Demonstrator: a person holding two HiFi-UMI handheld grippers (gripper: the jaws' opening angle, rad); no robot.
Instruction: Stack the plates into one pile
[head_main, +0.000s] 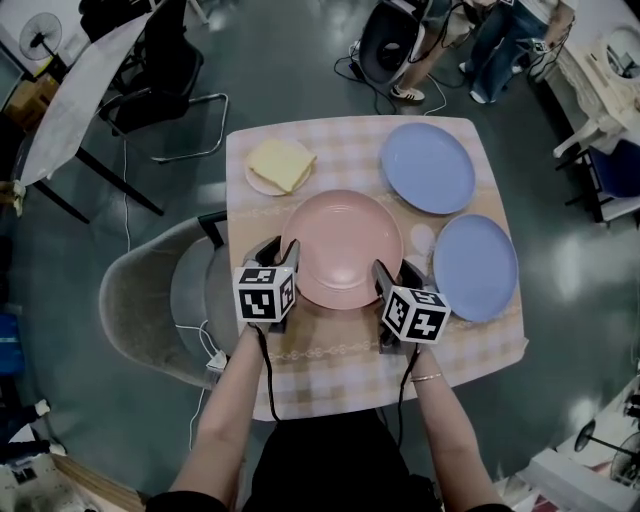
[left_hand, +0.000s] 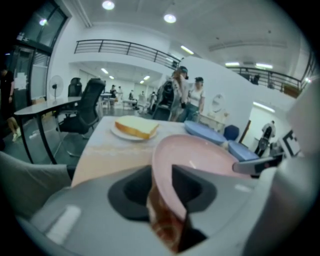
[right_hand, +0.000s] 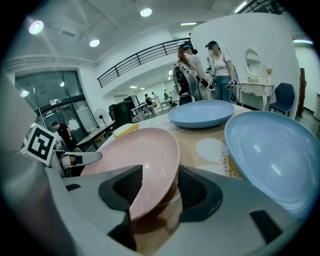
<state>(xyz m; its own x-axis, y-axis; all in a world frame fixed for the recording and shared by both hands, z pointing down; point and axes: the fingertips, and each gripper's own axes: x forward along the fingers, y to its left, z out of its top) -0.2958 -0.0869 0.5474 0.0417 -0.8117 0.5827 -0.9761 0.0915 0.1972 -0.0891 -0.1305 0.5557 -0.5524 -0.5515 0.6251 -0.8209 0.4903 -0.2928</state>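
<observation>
A pink plate (head_main: 345, 245) lies flat in the middle of the checked table (head_main: 330, 355). Two blue plates lie to its right, one far (head_main: 428, 167) and one near (head_main: 475, 267). My left gripper (head_main: 278, 252) is at the pink plate's left rim and my right gripper (head_main: 396, 272) at its near right rim. In the left gripper view the pink rim (left_hand: 200, 155) runs between the jaws of the left gripper (left_hand: 162, 187); I see no firm pinch. In the right gripper view the rim (right_hand: 135, 155) lies between the jaws of the right gripper (right_hand: 155, 187), a small gap beside it.
A small plate with a yellow slice (head_main: 280, 165) sits at the table's far left. A grey chair (head_main: 150, 300) stands left of the table. People stand beyond the far edge (head_main: 490, 50). The near blue plate (right_hand: 275, 150) lies close to my right gripper.
</observation>
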